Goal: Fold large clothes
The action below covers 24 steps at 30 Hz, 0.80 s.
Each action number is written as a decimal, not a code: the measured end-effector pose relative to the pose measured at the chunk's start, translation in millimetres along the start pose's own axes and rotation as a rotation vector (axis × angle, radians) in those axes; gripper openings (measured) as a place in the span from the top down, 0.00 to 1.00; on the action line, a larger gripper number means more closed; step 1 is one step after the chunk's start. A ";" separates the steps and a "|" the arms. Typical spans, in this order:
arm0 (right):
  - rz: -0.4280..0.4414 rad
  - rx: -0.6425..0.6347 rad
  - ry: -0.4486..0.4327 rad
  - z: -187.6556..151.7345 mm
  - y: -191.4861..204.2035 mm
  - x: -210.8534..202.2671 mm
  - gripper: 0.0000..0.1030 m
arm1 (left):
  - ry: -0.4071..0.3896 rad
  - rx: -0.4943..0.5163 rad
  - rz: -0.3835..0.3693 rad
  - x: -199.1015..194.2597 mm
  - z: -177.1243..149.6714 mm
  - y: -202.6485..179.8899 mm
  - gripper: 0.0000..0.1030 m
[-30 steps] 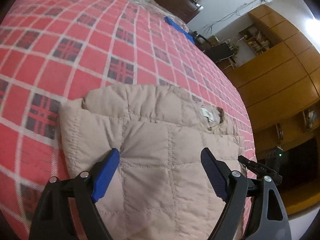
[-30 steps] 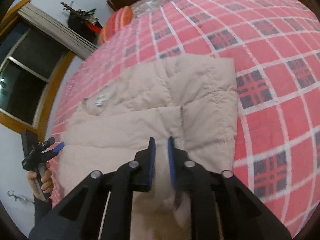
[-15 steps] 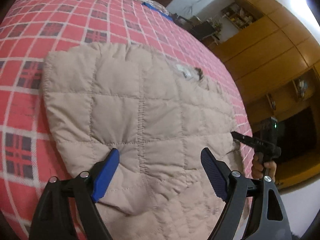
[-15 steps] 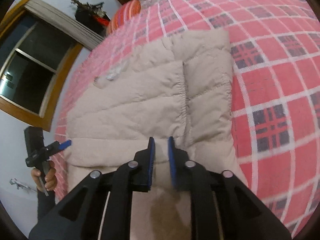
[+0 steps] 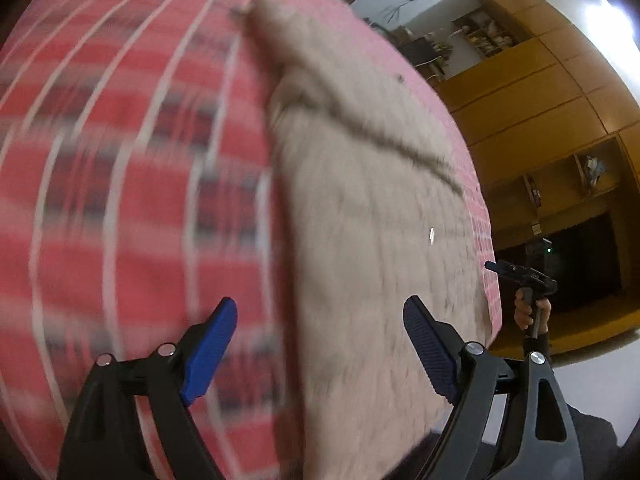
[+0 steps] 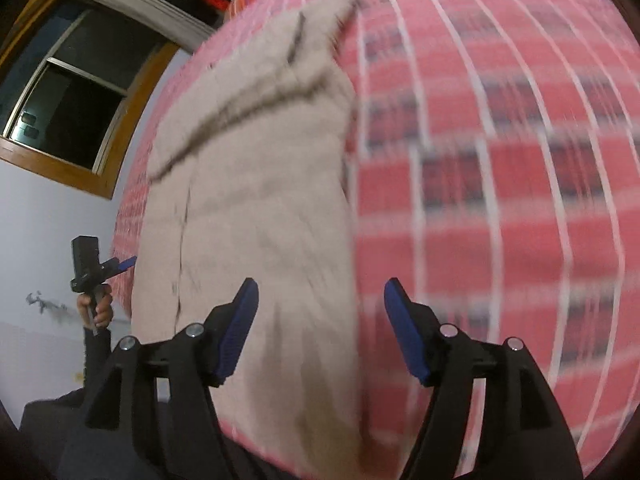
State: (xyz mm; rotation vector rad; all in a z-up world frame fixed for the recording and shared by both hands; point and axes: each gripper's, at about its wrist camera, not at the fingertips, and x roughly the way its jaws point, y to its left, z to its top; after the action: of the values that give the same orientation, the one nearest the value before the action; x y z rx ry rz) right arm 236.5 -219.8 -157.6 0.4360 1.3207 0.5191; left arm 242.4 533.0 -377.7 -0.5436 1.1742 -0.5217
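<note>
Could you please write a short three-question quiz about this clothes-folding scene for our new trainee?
1. True or false: the right gripper is shut on the beige quilted jacket.
2. What does the jacket lie on? A) a wooden floor B) a red checked bedspread C) a glass table
3. Fill in: the left gripper has its jaws ___.

Key: 1 false, both grippers are open and hold nothing; 2 B; 3 open.
</note>
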 end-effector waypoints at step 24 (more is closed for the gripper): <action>0.234 -0.007 0.167 -72.5 11.0 21.7 0.59 | 0.196 0.037 -0.064 38.7 -45.6 -43.9 0.40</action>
State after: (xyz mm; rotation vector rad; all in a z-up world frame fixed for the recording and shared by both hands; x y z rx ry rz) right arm 167.8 -197.5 -182.9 0.5553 1.4355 0.7682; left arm 206.4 469.3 -390.1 -0.5078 1.3335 -0.6623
